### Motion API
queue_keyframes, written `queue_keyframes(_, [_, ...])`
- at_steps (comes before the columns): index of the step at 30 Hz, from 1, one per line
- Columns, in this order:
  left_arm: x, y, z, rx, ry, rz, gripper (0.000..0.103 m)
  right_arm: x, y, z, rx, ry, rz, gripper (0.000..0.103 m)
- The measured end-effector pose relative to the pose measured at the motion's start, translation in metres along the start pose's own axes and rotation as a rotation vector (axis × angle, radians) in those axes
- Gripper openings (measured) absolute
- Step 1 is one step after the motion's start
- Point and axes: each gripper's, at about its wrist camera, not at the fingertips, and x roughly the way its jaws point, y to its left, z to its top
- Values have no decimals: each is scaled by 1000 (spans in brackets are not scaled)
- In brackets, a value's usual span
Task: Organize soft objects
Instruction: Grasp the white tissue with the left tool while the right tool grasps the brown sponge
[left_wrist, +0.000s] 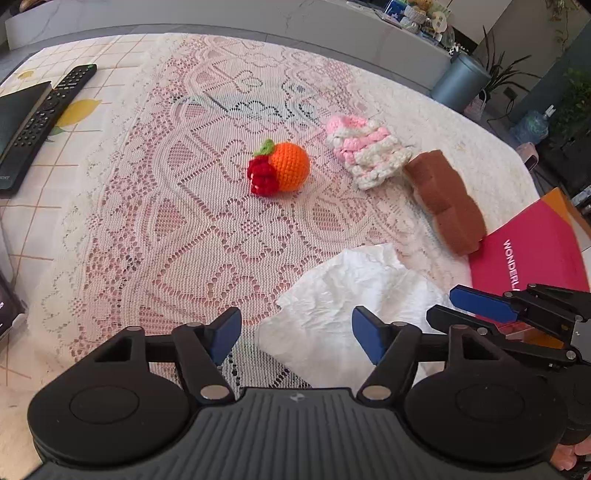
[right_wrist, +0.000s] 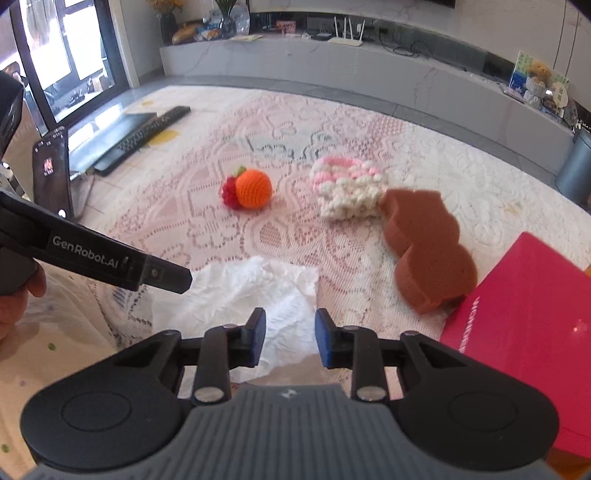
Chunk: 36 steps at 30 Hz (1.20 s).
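Nearest the lens, the tissue (right_wrist: 258, 302) lies crumpled on the lace cloth (left_wrist: 166, 229) at the table's near edge, and both tools are over it. The right gripper (right_wrist: 290, 338) has its jaws partly open with a narrow gap, hanging above the tissue's near corner; nothing is pinched, the pads are clear of the paper. The left gripper (left_wrist: 295, 332) stands wide, jaws empty, the tissue's left edge showing between them without contact as far as I can tell.

Out in the middle of the cloth sits the crochet orange (left_wrist: 290, 166) with a red berry (left_wrist: 262, 177) touching its left side. Just right of it is the pink-and-white knit (left_wrist: 364, 149), and the brown sponge (left_wrist: 445, 201) touches that and runs toward the right edge, its end resting against the pink box (left_wrist: 535, 254). A remote (left_wrist: 44, 114) lies well apart at the far left corner.

The step in hand looks like gathering the tissue. To do it well, I'd say drop the right tool straight down onto a raised fold, not the flat sheet, and close gently so the pads catch paper and not lace. The left tool should pin or lift the opposite edge. The snag risk is the lace holes.
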Motion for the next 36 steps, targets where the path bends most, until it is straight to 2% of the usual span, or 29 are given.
queue_keyframes(6, [17,-12,1,31,26,-11,81,28,-4,-2,3,59,5,16])
queue_keyframes(11, [26,-14,0,26,33,-48,77,38,-9,-8,38,74,27,15])
queue_keyframes(13, [28,-17,1,26,36,-96,72,38,-10,-8,46,73,34,15])
queue_keyframes(17, [32,-28,1,59,21,-112,71,39,-11,-8,50,70,44,15])
queue_keyframes(21, [37,-40,2,98,21,-126,45,39,-14,-9,55,65,54,15])
queue_keyframes(22, [37,-43,2,111,19,-119,33,39,-14,-9,56,65,55,15])
queue_keyframes(25, [36,-43,1,106,8,-125,20,38,-14,-8,56,65,57,15])
queue_keyframes(28, [23,-41,-1,109,-29,-133,17,34,-14,-6,54,58,63,15])
queue_keyframes(31, [10,-31,-1,88,-49,-94,17,24,-13,-2,33,48,53,17])
queue_keyframes(34, [-3,-13,3,26,-58,-66,17,11,-16,2,3,33,22,27])
queue_keyframes(36, [-13,-8,8,5,-93,-63,16,3,-17,8,-35,30,8,28])
